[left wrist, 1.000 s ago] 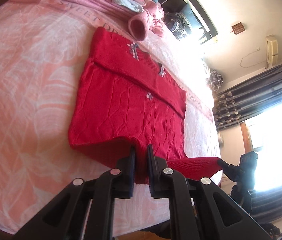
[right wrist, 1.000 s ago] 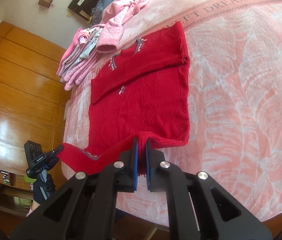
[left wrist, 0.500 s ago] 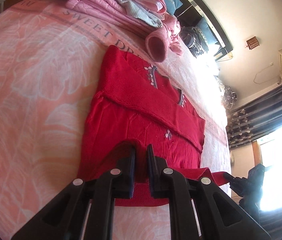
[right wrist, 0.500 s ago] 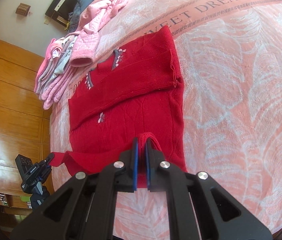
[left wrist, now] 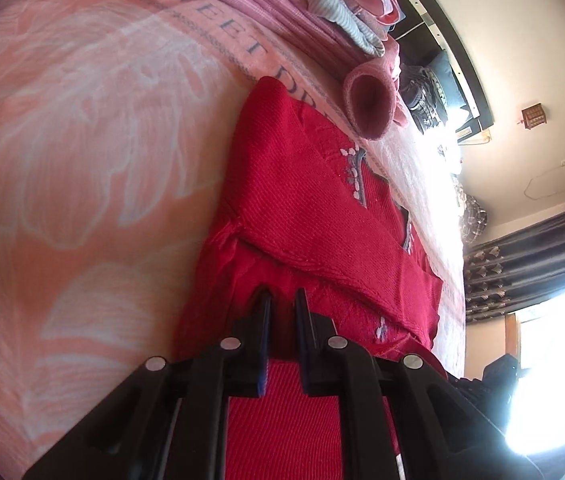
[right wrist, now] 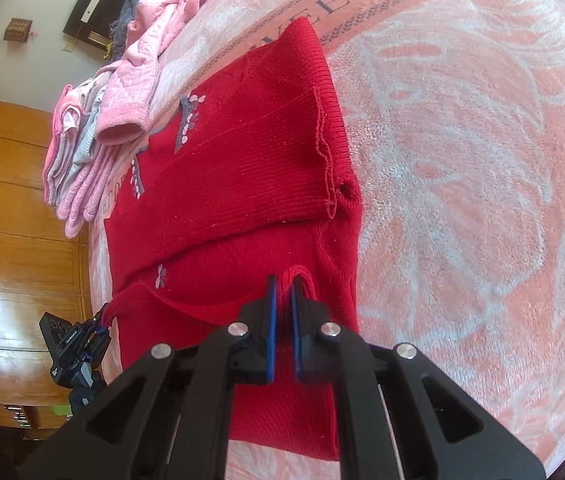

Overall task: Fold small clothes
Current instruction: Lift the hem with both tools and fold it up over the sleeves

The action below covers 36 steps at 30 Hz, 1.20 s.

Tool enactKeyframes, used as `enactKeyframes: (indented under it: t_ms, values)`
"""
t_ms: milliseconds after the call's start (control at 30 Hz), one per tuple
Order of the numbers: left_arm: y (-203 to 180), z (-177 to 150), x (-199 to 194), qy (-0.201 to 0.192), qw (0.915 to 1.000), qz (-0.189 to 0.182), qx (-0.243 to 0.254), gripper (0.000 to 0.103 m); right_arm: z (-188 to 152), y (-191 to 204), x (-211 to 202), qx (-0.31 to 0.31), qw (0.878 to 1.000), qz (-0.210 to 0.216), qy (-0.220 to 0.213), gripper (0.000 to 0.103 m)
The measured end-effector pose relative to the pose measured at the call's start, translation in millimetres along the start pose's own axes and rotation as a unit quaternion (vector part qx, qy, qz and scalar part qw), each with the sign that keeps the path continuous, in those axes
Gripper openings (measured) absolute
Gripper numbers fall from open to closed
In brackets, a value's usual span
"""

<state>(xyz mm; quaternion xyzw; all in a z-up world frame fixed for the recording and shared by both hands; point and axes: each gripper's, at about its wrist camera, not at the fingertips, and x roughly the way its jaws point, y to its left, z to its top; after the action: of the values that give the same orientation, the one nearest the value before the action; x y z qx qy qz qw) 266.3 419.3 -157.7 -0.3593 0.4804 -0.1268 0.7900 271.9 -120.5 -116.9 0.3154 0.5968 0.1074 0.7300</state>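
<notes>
A red knitted sweater (left wrist: 314,216) with small grey and white embroidery lies on the pink bedspread (left wrist: 82,140), its sleeves folded across the body. My left gripper (left wrist: 281,300) is shut on the sweater's near hem, and the lifted fabric hangs under its fingers. In the right wrist view the same red sweater (right wrist: 242,184) spreads ahead, and my right gripper (right wrist: 281,286) is shut on a pinched ridge of the hem at the other corner. The hem is raised and carried over the lower part of the body. The left gripper (right wrist: 100,320) shows at the sweater's far corner.
A stack of folded pink and grey clothes (left wrist: 282,12) sits at the far side of the bed, with a pink sleeve cuff (right wrist: 120,132) touching the sweater's top edge. Wooden wardrobe panels (right wrist: 10,240) stand beyond the bed. Bare bedspread (right wrist: 462,160) lies to the right.
Both grippers have carried the sweater's lower hem forward over the body toward the folded sleeves. The visible flat part of the sweater has grown shorter and the clothes stack looms closer.
</notes>
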Motion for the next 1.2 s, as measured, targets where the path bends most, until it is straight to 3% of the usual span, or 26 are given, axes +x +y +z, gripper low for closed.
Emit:
enactKeyframes:
  t_ms: [100,167,233,300,467,633,733,833,1033,1200]
  values:
    - [1.3,3.6,5.8,0.014,0.9998,0.007,0.014,0.017,4.2,-3.1,7.7,-0.004,1.0,-0.003,0.005,0.008]
    - [5.9,9.3,4.6,0.021,0.9997,0.0,0.01,0.027,5.8,-6.2,8.9,0.002,1.0,-0.001,0.007,0.012]
    - [14.3,16.1,-4.6,0.018,0.9998,-0.007,-0.007,0.042,8.2,-10.4,3.7,0.01,1.0,-0.003,-0.004,0.036]
    - [25.5,23.4,-20.7,-0.002,0.9993,-0.026,-0.028,0.042,11.6,-15.6,-7.1,0.015,1.0,-0.008,-0.024,0.042]
    - [36.7,32.5,-44.6,-0.036,0.9983,-0.036,-0.03,0.047,19.8,-21.5,-32.2,0.018,0.997,0.0,-0.068,0.042]
    - [1.5,29.5,-27.3,-0.016,0.9982,-0.002,0.057,0.047,22.8,-11.5,-35.0,0.0,0.997,0.008,-0.076,0.042]
    - [-24.1,23.1,-12.3,-0.001,0.9912,0.041,0.126,0.048,20.3,-0.8,-26.1,-0.021,0.997,0.002,-0.068,0.042]
    - [-37.2,18.3,3.4,0.01,0.9837,0.077,0.162,0.049,17.3,9.9,-17.7,-0.047,0.997,-0.002,-0.058,0.042]
    - [-46.6,8.5,20.2,0.03,0.975,0.096,0.198,0.049,16.8,13.5,-5.9,-0.076,0.996,-0.015,-0.045,0.042]
    - [-45.2,10.6,33.0,0.039,0.9738,0.104,0.199,0.049,18.2,3.7,0.5,-0.071,0.997,-0.015,-0.041,0.042]
